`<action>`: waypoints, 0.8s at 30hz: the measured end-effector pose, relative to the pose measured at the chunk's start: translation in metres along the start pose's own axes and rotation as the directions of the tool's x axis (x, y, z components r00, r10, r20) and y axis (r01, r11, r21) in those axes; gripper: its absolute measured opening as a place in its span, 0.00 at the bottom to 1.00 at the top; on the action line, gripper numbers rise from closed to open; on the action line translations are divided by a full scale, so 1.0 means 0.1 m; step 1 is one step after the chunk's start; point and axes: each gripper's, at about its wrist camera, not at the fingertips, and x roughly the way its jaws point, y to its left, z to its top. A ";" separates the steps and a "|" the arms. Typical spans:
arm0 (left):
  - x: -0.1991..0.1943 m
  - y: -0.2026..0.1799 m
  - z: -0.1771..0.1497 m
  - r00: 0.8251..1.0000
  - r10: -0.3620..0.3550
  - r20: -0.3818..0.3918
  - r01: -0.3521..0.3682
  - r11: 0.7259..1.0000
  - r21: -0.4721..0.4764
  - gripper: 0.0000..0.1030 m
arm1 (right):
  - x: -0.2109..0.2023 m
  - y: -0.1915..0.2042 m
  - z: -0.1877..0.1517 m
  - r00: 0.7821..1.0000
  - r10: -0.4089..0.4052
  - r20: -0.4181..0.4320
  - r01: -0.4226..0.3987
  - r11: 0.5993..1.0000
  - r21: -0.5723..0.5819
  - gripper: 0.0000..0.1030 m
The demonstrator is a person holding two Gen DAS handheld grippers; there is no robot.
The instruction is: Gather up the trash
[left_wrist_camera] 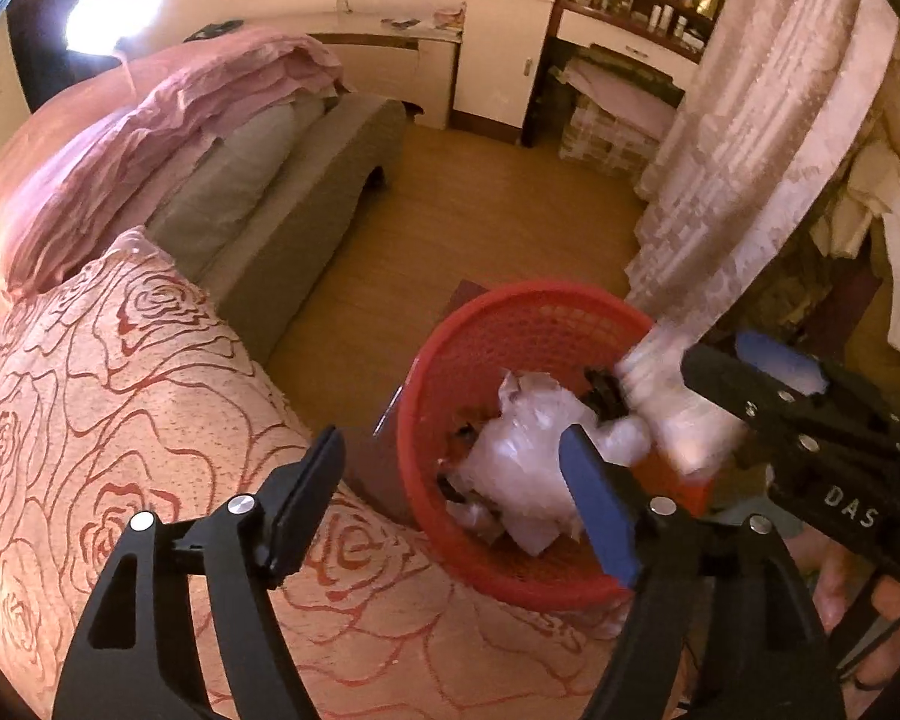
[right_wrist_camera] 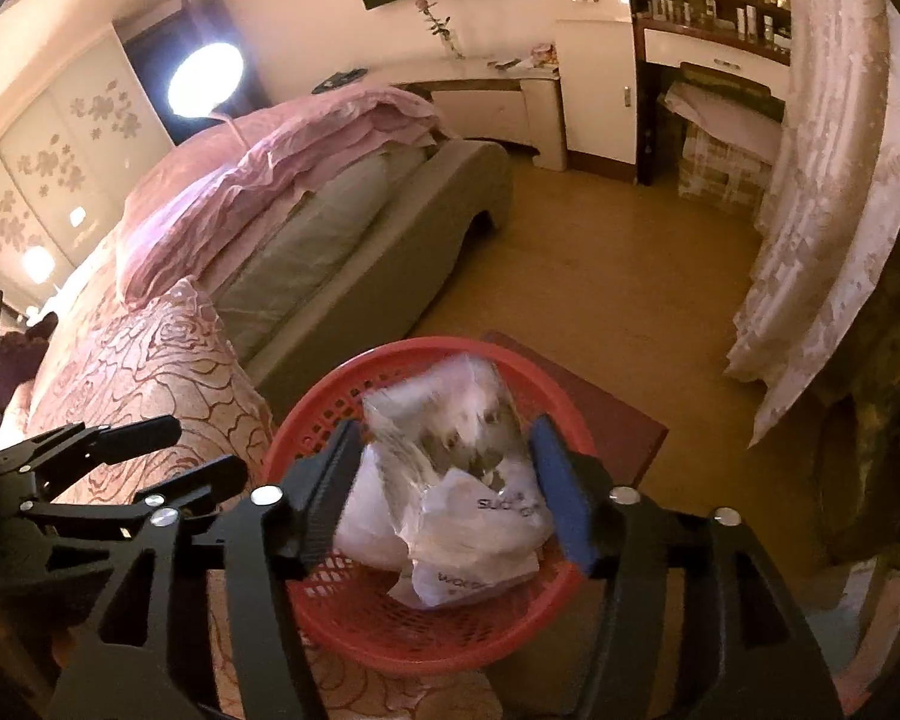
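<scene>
A red mesh basket [left_wrist_camera: 480, 336] stands on the floor beside the bed, with crumpled white plastic wrappers [left_wrist_camera: 522, 468] inside. It also shows in the right wrist view [right_wrist_camera: 330, 618]. My right gripper [right_wrist_camera: 444, 492] is right over the basket with a crumpled white plastic bag [right_wrist_camera: 480, 516] between its fingers; the jaws stand wide and the bag looks blurred. In the left wrist view the right gripper [left_wrist_camera: 642, 402] reaches in from the right with the white bag [left_wrist_camera: 672, 414]. My left gripper [left_wrist_camera: 456, 504] is open and empty above the bed edge and basket.
A bed with a rose-patterned cover [left_wrist_camera: 120, 420] and pink pillows [left_wrist_camera: 150, 138] lies left. A lace curtain [left_wrist_camera: 738, 168] hangs right. White cabinets [right_wrist_camera: 594, 72] and a shelf of bottles [right_wrist_camera: 708, 0] stand at the far wall. A dark red mat [right_wrist_camera: 606, 420] lies under the basket.
</scene>
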 end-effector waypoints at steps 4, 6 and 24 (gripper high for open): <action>-0.05 0.06 -0.01 1.000 0.001 0.010 -0.001 1.000 -0.026 0.73 | -0.05 -0.01 -0.01 1.000 0.012 0.005 -0.012 1.000 0.008 0.69; -0.08 0.08 -0.03 1.000 0.004 0.016 -0.003 0.999 -0.033 0.73 | -0.09 0.01 -0.03 1.000 0.013 0.008 -0.013 1.000 0.009 0.71; -0.38 0.06 -0.24 0.995 0.052 0.084 -0.049 0.998 -0.027 0.77 | -0.31 0.11 -0.30 0.999 -0.052 0.013 0.052 0.999 -0.009 0.86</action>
